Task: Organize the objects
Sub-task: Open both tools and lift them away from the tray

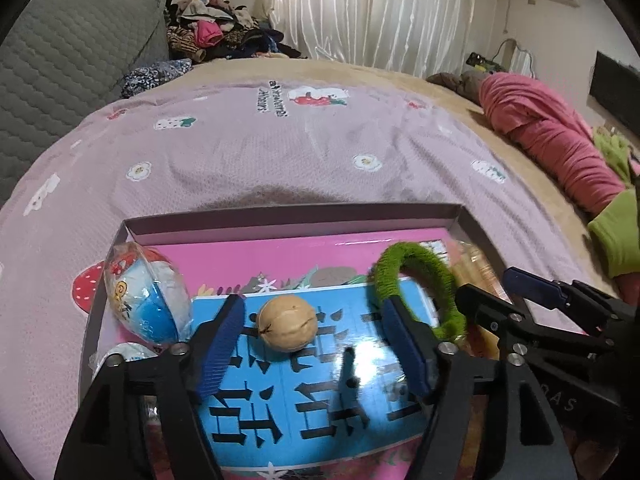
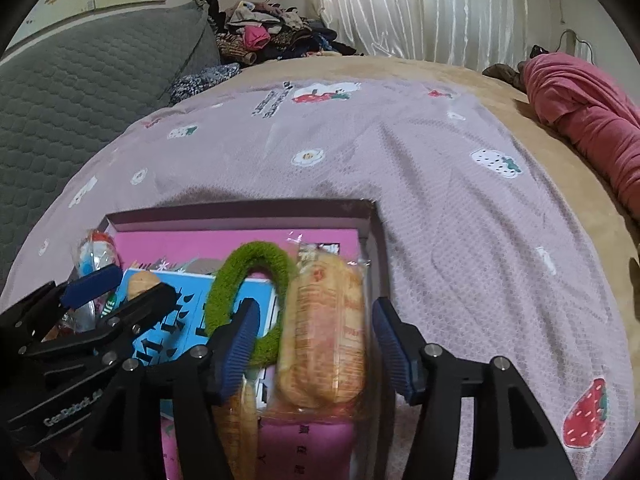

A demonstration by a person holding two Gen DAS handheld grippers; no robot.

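A shallow pink box lies on the bed with a pink and blue printed board inside. A walnut rests on the blue board between the open fingers of my left gripper. A wrapped blue-and-white ball sits in the box's left corner. A green fuzzy ring lies right of the walnut. My right gripper is open over a wrapped snack cake at the box's right side, beside the ring. The box rim also shows in the right wrist view.
The box sits on a pink strawberry-print sheet. A grey quilted pillow and a clothes pile lie far left. A rolled pink blanket lies at the right. White curtains hang behind.
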